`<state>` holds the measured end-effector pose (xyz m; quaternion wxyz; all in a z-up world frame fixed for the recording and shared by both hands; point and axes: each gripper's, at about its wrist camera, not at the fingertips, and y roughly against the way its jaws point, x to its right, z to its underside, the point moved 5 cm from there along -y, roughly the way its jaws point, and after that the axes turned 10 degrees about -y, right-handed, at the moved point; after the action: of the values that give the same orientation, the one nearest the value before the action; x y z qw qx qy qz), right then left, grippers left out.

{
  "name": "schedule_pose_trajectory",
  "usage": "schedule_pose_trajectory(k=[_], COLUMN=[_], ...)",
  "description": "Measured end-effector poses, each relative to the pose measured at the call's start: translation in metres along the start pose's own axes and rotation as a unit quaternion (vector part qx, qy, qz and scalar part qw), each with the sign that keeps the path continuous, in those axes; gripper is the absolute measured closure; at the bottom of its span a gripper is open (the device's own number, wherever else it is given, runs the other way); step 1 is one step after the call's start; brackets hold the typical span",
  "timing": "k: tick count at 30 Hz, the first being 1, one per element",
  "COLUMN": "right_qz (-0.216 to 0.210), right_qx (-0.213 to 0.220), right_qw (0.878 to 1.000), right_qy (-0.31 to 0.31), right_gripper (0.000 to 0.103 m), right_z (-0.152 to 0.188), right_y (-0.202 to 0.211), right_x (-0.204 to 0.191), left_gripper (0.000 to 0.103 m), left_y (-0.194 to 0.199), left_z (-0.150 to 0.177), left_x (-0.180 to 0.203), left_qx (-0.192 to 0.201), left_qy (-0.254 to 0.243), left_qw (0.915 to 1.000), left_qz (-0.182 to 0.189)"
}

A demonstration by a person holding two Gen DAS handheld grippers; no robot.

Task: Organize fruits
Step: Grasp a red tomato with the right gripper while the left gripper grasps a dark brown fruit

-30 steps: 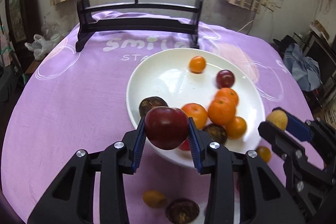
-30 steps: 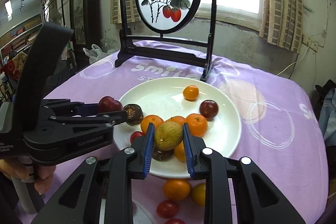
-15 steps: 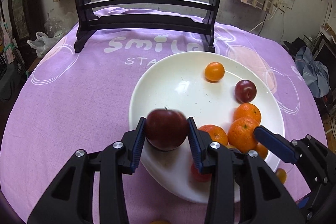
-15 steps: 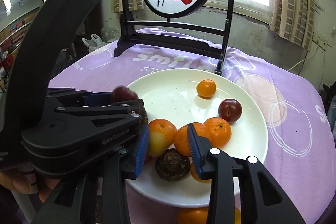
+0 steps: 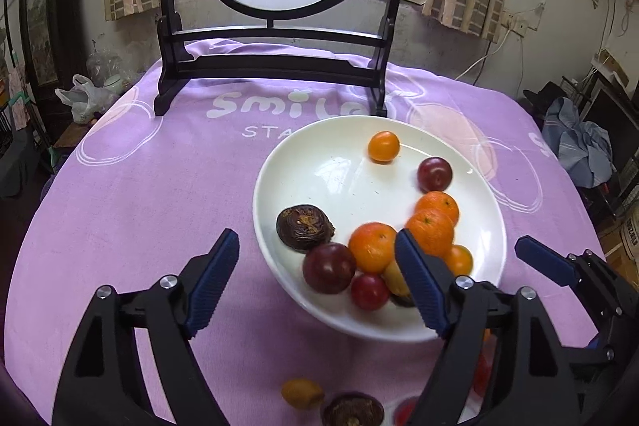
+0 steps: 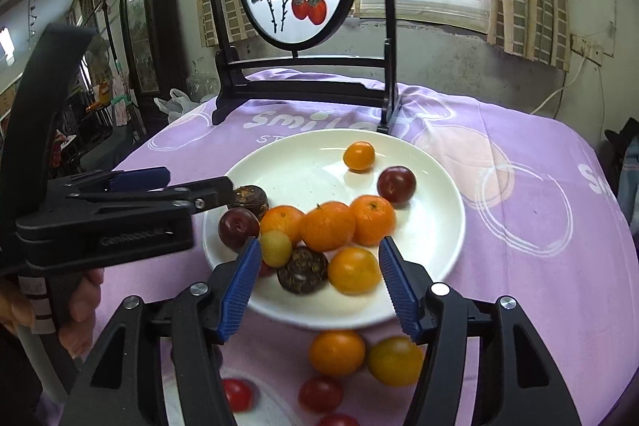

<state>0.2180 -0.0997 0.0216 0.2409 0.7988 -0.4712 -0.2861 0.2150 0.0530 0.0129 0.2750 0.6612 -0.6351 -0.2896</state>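
With both your left tongs point(image 5: 315, 286) and right tongs point(image 6: 319, 286) spread wide and empty above the plate point(image 6: 435, 226), the loose fruits point(image 6: 337, 352) lie just below your right tongs, the nearer pair.

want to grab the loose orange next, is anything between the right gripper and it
Nothing visible blocks it. The right gripper is open over the near edge of the white plate, and the loose orange lies on the purple cloth just below that rim, between the arms, beside a yellow fruit.
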Motion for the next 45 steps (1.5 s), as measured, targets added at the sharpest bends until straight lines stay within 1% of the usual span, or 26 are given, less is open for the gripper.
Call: schedule_pose_trajectory(k=[7,11,17,22,24,26,29,31,34,35,36,37,38,41,42,45], right_qz=[0.014,0.019,0.022,0.025,0.028,0.03,0.034,0.03,0.027,0.029,0.032,0.034,0.036,0.042,0.036,0.036], right_qx=[0.001,-0.004,-0.009,-0.025,-0.039,-0.053,-0.073,-0.082,-0.093,-0.094,-0.094,-0.095,-0.098,-0.095,-0.095,-0.09], right_qw=[1.0,0.999,0.999,0.999,0.999,0.998,0.997,0.996,0.995,0.995,0.995,0.994,0.994,0.994,0.995,0.995], right_qy=[-0.023,-0.033,-0.04,-0.03,-0.019,-0.004,0.011,0.017,0.028,0.029,0.028,0.027,0.024,0.022,0.021,0.018], right_gripper=[0.039,0.039,0.035,0.034,0.034,0.034,0.034,0.034,0.034,0.036,0.041,0.045,0.052,0.068,0.072,0.072], right_z=[0.024,0.039,0.058,0.076,0.083,0.089,0.095,0.099,0.105,0.107,0.108,0.109,0.11,0.109,0.108,0.106], right_y=[0.033,0.044,0.054,0.051,0.047,0.044,0.039,0.035,0.029,0.027,0.025,0.022,0.018,0.012,0.013,0.018], right_x=[0.026,0.034,0.039,0.042,0.042,0.041,0.04,0.037,0.03,0.029,0.028,0.028,0.027,0.026,0.025,0.026], left_gripper=[0.024,0.023,0.022,0.022,0.02,0.019,0.019,0.019,0.015,0.015,0.015,0.015,0.015,0.015,0.015,0.015], left_y=[0.025,0.033,0.036,0.035,0.033,0.03,0.024,0.025,0.027,0.027,0.027,0.026,0.026,0.026,0.025,0.024], left_z=[0.025,0.042,0.069,0.09,0.098,0.104,0.108,0.108,0.108,0.109,0.11,0.111,0.112,0.116,0.117,0.121], left_x=[0.012,0.019,0.025,0.026,0.025,0.026,0.026,0.023,0.023,0.024,0.025,0.027,0.03,0.038,0.04,0.044], left_qx=[0.004,0.002,-0.016,-0.024,-0.021,-0.022,-0.03,-0.025,-0.023,-0.026,-0.029,-0.032,-0.034,-0.036,-0.039,-0.043], left_qy=[-0.011,-0.016,-0.014,-0.014,-0.014,-0.026,-0.057,-0.059,-0.059,-0.058,-0.057,-0.059,-0.065,-0.082,-0.088,-0.1], left_qw=[0.9999,0.9998,0.9996,0.9994,0.9995,0.9993,0.9979,0.998,0.998,0.998,0.9979,0.9977,0.9973,0.9958,0.9953,0.9938], left_qz=[0.01,0.014,0.02,0.022,0.02,0.015,0.001,-0.007,-0.001,0.001,0.005,0.009,0.011,0.013,0.015,0.024])
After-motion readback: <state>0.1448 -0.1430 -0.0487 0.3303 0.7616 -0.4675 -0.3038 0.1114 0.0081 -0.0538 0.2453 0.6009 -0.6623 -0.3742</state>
